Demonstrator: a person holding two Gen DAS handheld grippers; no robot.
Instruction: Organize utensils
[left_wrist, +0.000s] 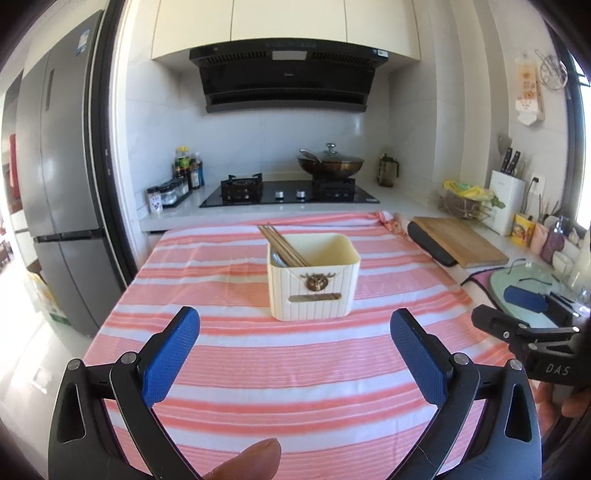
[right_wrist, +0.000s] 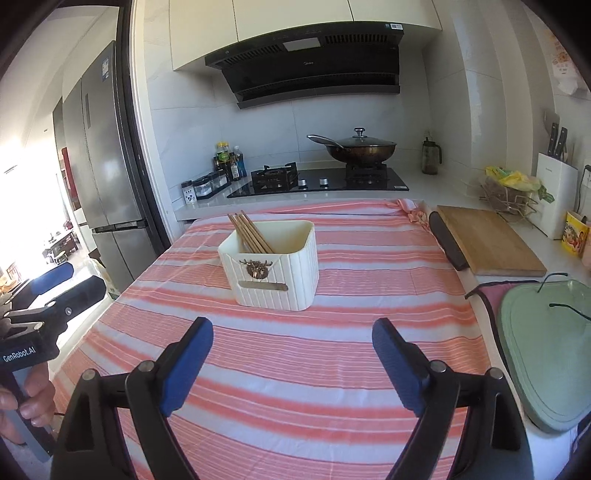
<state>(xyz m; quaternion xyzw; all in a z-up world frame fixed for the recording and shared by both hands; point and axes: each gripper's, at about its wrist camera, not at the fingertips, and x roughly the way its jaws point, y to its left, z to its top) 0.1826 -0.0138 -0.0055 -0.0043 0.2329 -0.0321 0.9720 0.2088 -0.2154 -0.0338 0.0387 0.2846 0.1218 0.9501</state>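
Observation:
A cream ribbed utensil holder (left_wrist: 313, 280) (right_wrist: 273, 266) stands on the pink striped cloth (left_wrist: 258, 369) (right_wrist: 295, 369). Several brown chopsticks (left_wrist: 282, 245) (right_wrist: 251, 232) lean in its left side, and a grey metal utensil shows beside them in the left wrist view. My left gripper (left_wrist: 295, 325) is open and empty, hovering in front of the holder. My right gripper (right_wrist: 292, 334) is open and empty, also in front of it. The right gripper shows at the left wrist view's right edge (left_wrist: 532, 314), the left gripper at the right wrist view's left edge (right_wrist: 48, 291).
A wooden cutting board (left_wrist: 461, 240) (right_wrist: 487, 236) and a green glass lid (right_wrist: 546, 354) lie right of the cloth. Behind are the gas hob (left_wrist: 291, 192), a lidded wok (left_wrist: 330, 162), spice bottles (left_wrist: 177, 184) and a knife block (left_wrist: 508, 199). A fridge (left_wrist: 62, 166) stands left.

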